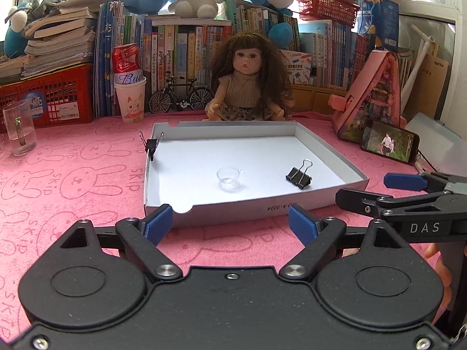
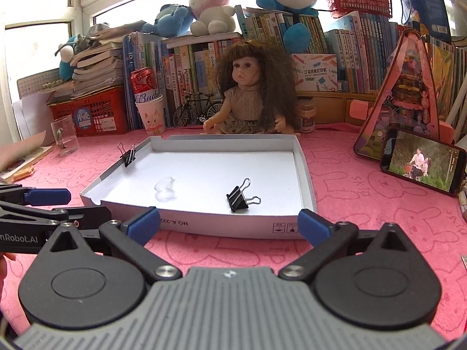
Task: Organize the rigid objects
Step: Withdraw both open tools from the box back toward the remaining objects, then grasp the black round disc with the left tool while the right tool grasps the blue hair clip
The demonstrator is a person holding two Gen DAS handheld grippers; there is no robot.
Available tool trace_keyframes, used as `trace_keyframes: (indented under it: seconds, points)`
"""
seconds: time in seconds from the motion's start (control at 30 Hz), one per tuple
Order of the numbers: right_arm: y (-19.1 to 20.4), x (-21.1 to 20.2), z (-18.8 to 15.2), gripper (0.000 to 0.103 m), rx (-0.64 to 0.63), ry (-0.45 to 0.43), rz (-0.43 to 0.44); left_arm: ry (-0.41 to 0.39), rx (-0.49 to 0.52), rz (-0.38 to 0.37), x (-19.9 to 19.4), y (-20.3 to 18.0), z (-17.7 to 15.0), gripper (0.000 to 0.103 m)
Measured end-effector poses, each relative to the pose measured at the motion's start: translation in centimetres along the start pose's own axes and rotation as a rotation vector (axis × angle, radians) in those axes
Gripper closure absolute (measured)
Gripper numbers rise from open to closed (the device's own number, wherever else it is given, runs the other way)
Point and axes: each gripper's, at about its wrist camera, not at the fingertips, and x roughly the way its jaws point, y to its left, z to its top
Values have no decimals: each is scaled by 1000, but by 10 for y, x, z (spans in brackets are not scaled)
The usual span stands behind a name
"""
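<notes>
White tray [image 1: 329, 201] on pink bench [image 1: 73, 180], one clip [image 1: 299, 176] and clear cup [image 1: 229, 175] inside, second clip [image 1: 151, 145] on its wall, left gripper [image 1: 230, 224] and right gripper [image 2: 229, 224] both spread wide, empty

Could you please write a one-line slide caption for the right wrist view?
Open right gripper before a white tray holding a loose binder clip, a small clear cup and a wall-clipped binder clip.
</notes>
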Motion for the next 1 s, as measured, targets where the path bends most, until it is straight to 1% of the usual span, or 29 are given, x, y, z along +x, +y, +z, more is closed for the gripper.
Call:
trace_keyframes:
  seconds: [0.2, 0.4, 0.63, 0.87, 1.0]
  points:
    - [1, -6, -11, 0, -17, -7, -5, 6, 11, -10, -5, 0, -15, 17]
    - [3, -15, -21, 0, -34, -13, -19, 7, 29, 7, -10, 4, -28, 17]
    - [4, -23, -35, 0, -69, -19, -39, 13, 15, 31, -17, 15, -41, 16]
    - [3, -39, -51, 0, -133, -71, -44, 14, 30, 54, -31, 25, -59, 16]
    - [3, -41, -60, 4, -182, -51, -56, 17, 37, 60, -39, 31, -68, 16]
